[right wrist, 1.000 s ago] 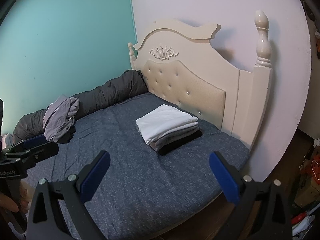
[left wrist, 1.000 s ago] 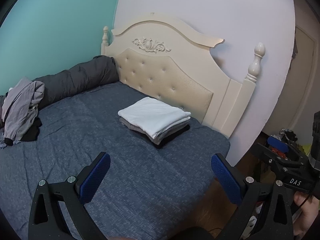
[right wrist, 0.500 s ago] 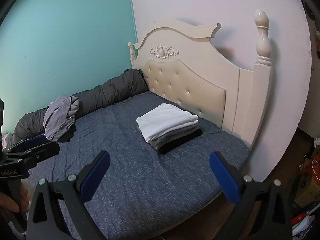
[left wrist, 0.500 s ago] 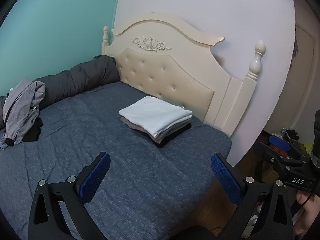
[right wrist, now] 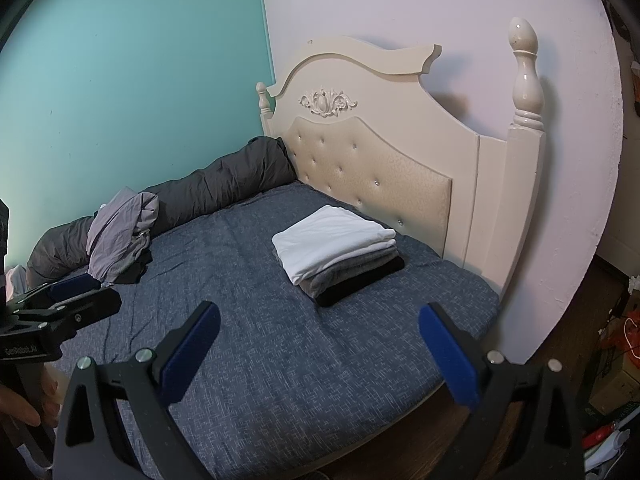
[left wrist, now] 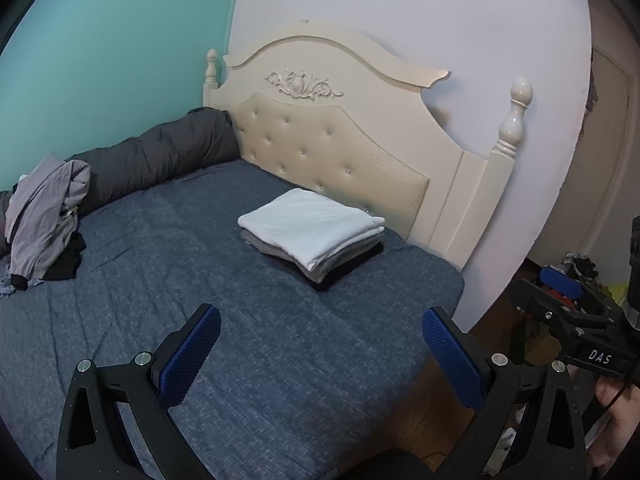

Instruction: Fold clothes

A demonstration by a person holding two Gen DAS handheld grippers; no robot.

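Note:
A neat stack of folded clothes (left wrist: 312, 236), white on top, grey and black below, lies on the blue bed (left wrist: 200, 304) near the headboard; it also shows in the right wrist view (right wrist: 336, 248). A heap of unfolded grey and black clothes (left wrist: 44, 216) lies at the bed's left side, also in the right wrist view (right wrist: 120, 240). My left gripper (left wrist: 320, 348) is open and empty above the bed's near edge. My right gripper (right wrist: 320, 344) is open and empty, likewise back from the stack.
A rolled dark grey duvet (left wrist: 160, 156) lies along the teal wall. The cream headboard (left wrist: 340, 136) with its post (right wrist: 524, 92) stands behind the stack. Wooden floor with clutter (right wrist: 612, 380) lies to the right of the bed.
Both grippers have drifted only slightly; the view shifted a little. Both stay open and empty, and the clothes have not moved.

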